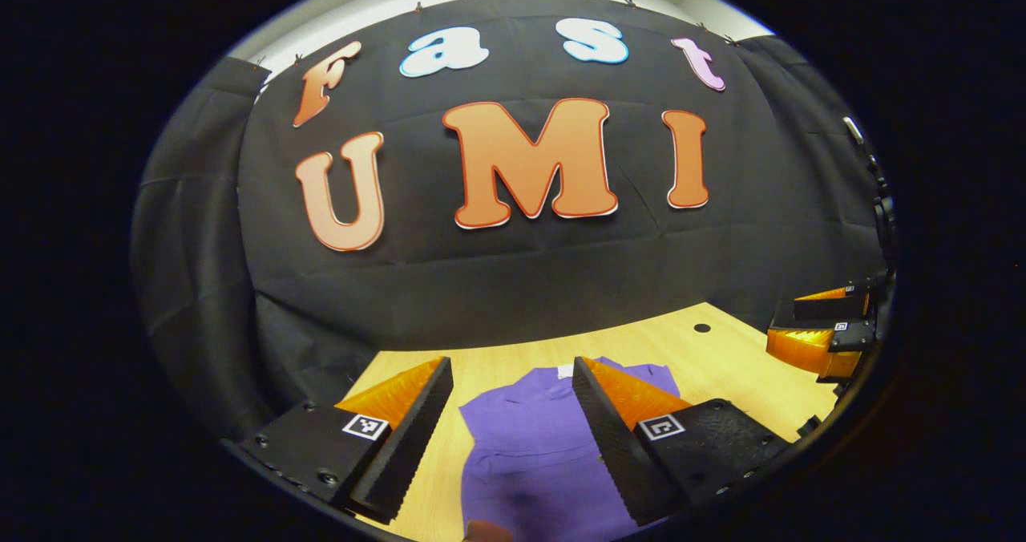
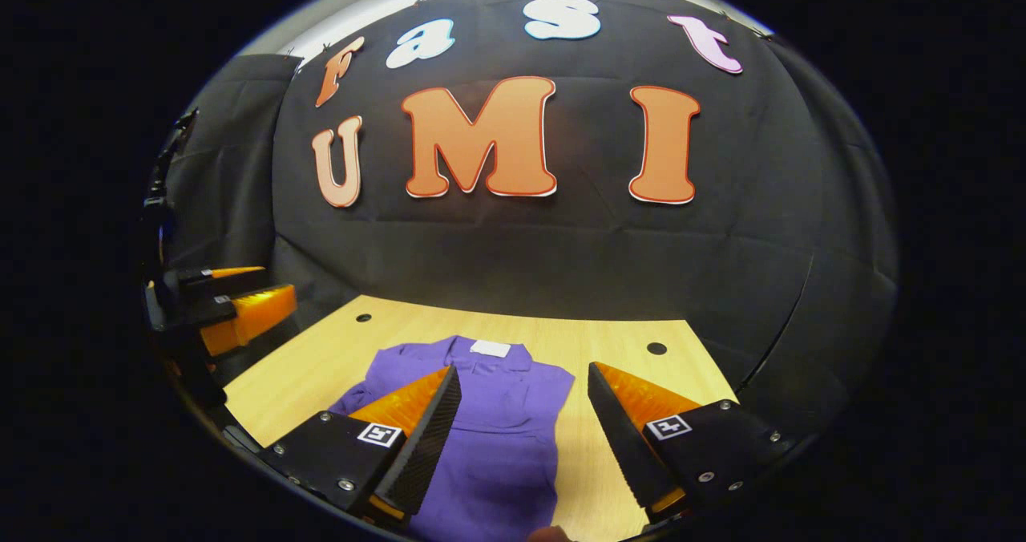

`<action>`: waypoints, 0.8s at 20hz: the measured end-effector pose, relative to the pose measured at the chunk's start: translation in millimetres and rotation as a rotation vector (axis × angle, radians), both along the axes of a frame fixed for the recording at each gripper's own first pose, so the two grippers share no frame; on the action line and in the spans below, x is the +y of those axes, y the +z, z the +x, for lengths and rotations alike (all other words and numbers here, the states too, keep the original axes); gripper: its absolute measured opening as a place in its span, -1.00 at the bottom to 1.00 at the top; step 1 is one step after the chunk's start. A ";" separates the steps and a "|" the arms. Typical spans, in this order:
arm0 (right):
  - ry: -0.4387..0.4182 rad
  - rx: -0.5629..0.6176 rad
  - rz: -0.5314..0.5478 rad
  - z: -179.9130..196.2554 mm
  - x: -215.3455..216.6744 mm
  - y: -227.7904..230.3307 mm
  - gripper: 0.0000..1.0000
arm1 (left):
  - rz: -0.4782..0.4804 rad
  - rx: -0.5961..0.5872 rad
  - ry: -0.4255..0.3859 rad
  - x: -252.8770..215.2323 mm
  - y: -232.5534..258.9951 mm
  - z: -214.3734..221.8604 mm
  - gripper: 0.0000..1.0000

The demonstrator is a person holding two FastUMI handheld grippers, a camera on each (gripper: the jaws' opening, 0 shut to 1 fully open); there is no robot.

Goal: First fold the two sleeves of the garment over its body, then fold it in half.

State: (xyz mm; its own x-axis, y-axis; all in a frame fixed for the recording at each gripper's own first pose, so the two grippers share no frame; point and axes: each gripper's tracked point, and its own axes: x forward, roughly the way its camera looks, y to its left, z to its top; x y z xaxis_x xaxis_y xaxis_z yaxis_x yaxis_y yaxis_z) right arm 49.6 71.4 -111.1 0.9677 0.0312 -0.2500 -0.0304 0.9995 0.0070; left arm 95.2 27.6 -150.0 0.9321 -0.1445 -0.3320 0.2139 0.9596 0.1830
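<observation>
A purple garment (image 1: 533, 446) lies flat on the light wooden table (image 1: 721, 366), collar toward the back wall, with a white tag at the neck. Its sides look folded in over the body (image 2: 497, 422). My left gripper (image 1: 513, 374) hangs open above the garment's left part, with nothing between its fingers. My right gripper (image 2: 525, 382) is open too, above the garment's right edge. The right gripper (image 1: 826, 329) also shows at the far right of the left gripper view. At the left of the right gripper view the left gripper (image 2: 232, 301) appears.
The table (image 2: 321, 357) has small dark holes (image 2: 656, 348) near its back corners (image 1: 702, 328). Black cloth walls close in behind and on both sides. Bare wood lies left and right of the garment.
</observation>
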 end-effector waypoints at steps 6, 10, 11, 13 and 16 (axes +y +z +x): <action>-0.015 -0.028 0.003 -17.8 -0.4 5.7 0.89 | -0.052 -0.108 0.038 23.3 25.6 -32.1 0.94; 0.001 0.094 -0.002 -37.4 1.5 -33.8 0.89 | -0.011 0.004 0.078 47.2 -9.9 -47.2 0.91; 0.006 0.141 0.009 -43.2 1.8 -49.0 0.89 | 0.008 0.058 0.080 53.1 -25.4 -50.5 0.91; 0.015 0.237 0.048 -53.5 5.6 -75.3 0.90 | 0.036 0.180 0.075 60.8 -57.3 -60.6 0.92; 0.017 0.369 0.100 -66.9 9.8 -114.9 0.89 | 0.052 0.355 0.060 73.6 -102.7 -79.9 0.92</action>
